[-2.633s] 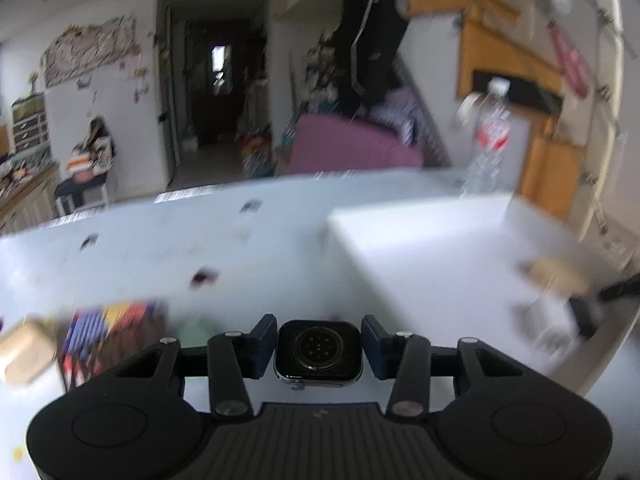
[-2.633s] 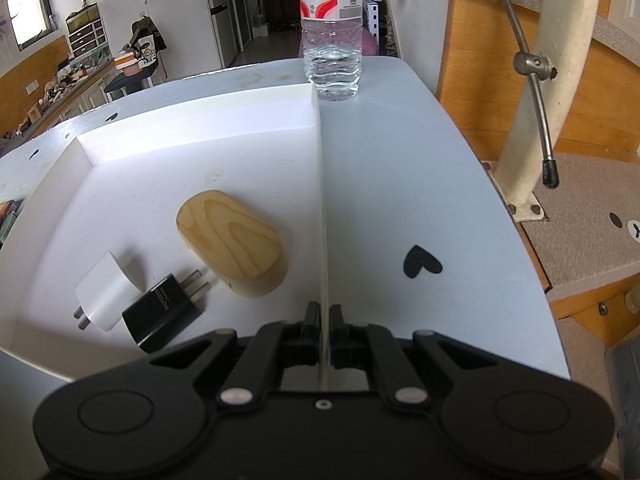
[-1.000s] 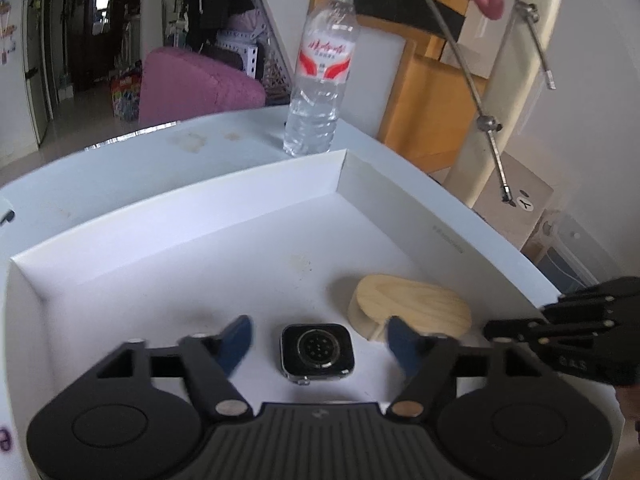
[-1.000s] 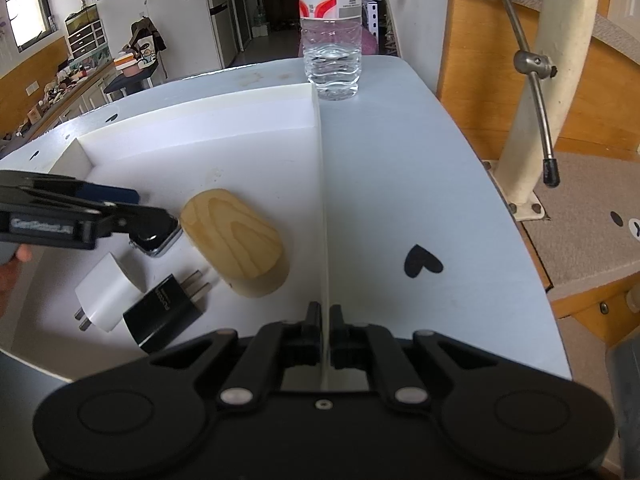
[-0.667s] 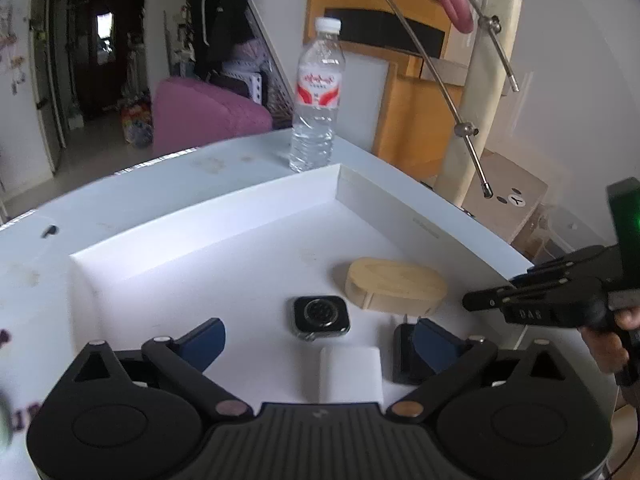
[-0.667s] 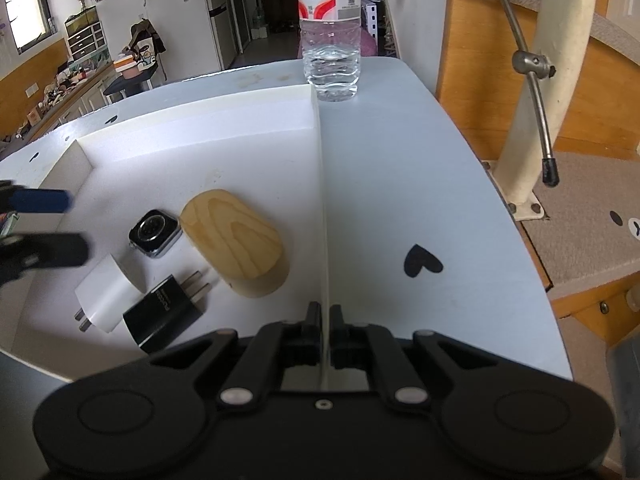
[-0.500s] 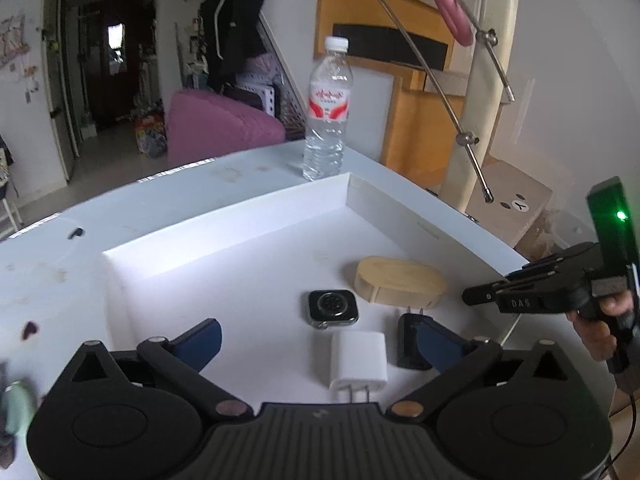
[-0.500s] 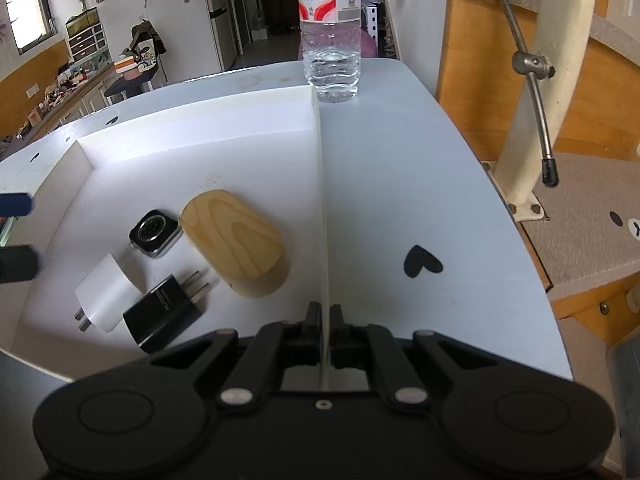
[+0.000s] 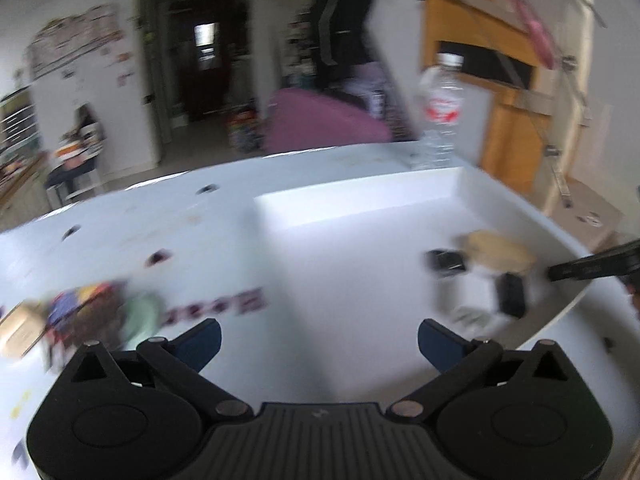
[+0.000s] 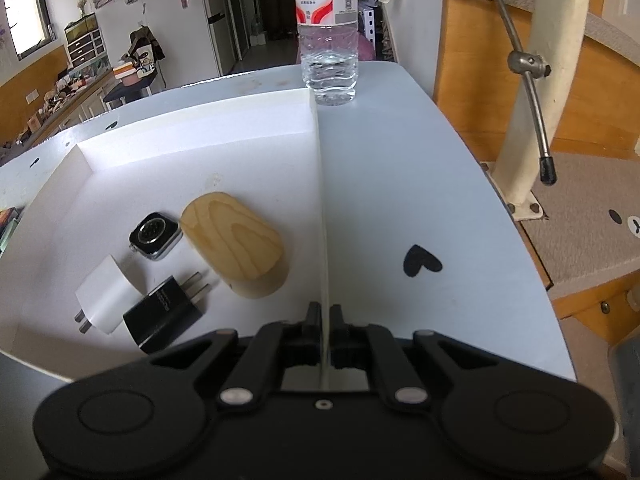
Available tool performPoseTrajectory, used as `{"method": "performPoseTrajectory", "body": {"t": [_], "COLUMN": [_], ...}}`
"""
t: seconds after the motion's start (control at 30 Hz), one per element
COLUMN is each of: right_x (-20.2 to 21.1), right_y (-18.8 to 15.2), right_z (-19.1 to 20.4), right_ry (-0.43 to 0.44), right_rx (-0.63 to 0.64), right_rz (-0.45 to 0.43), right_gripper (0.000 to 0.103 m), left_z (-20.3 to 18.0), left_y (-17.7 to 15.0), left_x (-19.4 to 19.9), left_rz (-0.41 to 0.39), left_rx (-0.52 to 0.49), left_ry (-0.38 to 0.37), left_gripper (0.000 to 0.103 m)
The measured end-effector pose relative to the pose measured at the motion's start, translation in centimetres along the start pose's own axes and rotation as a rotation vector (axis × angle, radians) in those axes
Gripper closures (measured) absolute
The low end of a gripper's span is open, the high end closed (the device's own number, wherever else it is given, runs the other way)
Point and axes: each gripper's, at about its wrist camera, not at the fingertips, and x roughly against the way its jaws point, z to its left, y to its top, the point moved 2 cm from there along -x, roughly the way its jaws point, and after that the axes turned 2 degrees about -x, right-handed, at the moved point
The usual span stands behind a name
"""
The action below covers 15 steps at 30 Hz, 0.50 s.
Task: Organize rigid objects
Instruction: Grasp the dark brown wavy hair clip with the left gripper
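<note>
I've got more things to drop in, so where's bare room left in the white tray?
The far half of the white tray is bare, between its back wall and the wooden block. The near left is crowded: watch body, white charger and black charger.

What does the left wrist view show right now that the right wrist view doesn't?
Only the left wrist view shows the blurred items left on the table outside the tray, and the open left gripper, holding nothing. Only the right wrist view shows the right gripper shut on the tray wall, and the heart sticker. Both show the watch, wood block, white charger, black charger and bottle.
</note>
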Motion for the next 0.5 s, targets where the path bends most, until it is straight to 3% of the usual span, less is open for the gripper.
{"method": "performPoseTrajectory", "body": {"t": [0.3,0.4,0.5], "right_x": [0.1,0.2,0.1], "right_y": [-0.2,-0.2,-0.2], "right_z": [0.1,0.1,0.1], "right_ry": [-0.005,-0.007,-0.009], "right_rx": [-0.012,-0.013,-0.012], "right_rz": [-0.014,-0.014,-0.015], "right_gripper": [0.099,0.099,0.099], "left_z": [9.2,11.8,13.4], "left_y": [-2.9,-3.1,-2.8], "left_x": [0.6,0.7,-0.2], "left_rz": [0.004,-0.026,-0.038], "left_rx": [0.253,0.358,0.39], "left_ry": [0.234,0.271,0.29], "left_gripper": [0.0,0.0,0.0]}}
